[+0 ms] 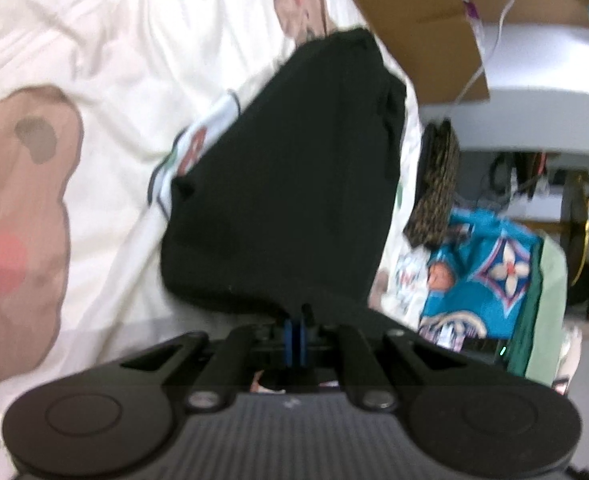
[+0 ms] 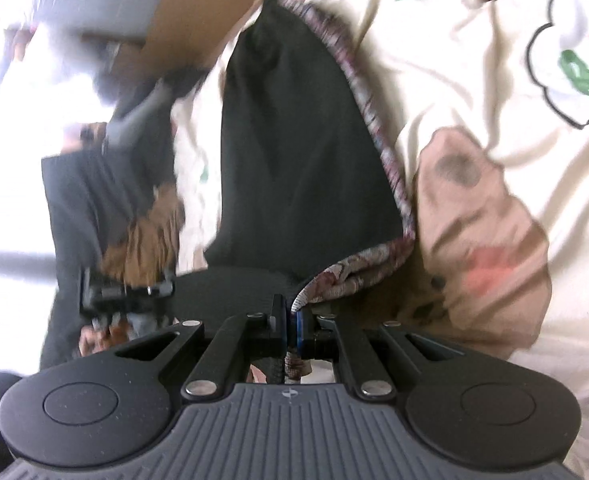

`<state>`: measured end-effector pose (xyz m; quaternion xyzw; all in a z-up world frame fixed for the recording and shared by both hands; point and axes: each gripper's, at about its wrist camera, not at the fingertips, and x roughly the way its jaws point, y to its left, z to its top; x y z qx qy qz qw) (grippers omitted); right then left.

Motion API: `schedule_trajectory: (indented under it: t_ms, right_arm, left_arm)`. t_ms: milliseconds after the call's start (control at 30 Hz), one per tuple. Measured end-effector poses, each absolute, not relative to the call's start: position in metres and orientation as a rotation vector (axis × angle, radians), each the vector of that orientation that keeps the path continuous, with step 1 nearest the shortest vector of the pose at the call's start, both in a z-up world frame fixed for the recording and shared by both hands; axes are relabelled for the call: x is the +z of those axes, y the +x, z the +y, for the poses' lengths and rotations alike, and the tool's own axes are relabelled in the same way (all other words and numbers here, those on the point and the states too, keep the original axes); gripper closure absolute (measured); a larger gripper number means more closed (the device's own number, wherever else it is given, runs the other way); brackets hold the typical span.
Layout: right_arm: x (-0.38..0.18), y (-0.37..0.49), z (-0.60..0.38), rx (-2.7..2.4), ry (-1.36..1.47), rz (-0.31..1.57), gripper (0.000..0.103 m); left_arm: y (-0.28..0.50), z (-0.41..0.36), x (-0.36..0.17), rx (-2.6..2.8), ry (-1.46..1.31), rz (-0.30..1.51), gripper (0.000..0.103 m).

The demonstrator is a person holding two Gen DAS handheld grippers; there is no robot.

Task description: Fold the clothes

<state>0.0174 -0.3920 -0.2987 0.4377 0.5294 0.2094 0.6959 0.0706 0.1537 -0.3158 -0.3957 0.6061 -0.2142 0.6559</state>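
Above bedsheet (image 1: 94, 60), both grippers clamping garment (image 1: 294, 180)

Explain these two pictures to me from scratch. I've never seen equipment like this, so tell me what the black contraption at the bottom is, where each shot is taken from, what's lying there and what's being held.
There is no robot here. A person holds a hand-operated clamp with two fingers in each hand, and each clamp carries a wide-angle camera looking forward along its fingers. That is why black levers and a ribbed grey body fill the bottom of both pictures.

One picture looks out from the left gripper, the other from the right gripper. Both are shut on the near edge of the same black garment, which has a patterned trim along one side. The right one pinches it at that trim.

Underneath lies a cream bedsheet printed with cartoon bears. Beside it are a cardboard box and a turquoise patterned cloth. Both shots are blurred.
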Motion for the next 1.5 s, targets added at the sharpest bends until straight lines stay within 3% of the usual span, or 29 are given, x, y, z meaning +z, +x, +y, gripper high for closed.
schedule_trajectory:
  t_ms: [500,1500]
  right_arm:
    - [-0.311,0.068,-0.389,0.336,1.004,1.08,0.1]
    - [-0.298,0.178,-0.402,0.287,0.94,1.001,0.1]
  left_arm:
    - [0.116,0.141,-0.321,-0.409,-0.954,1.233,0.099]
    - [0.231,0.123,-0.306,-0.365,-0.875,1.175,0.099]
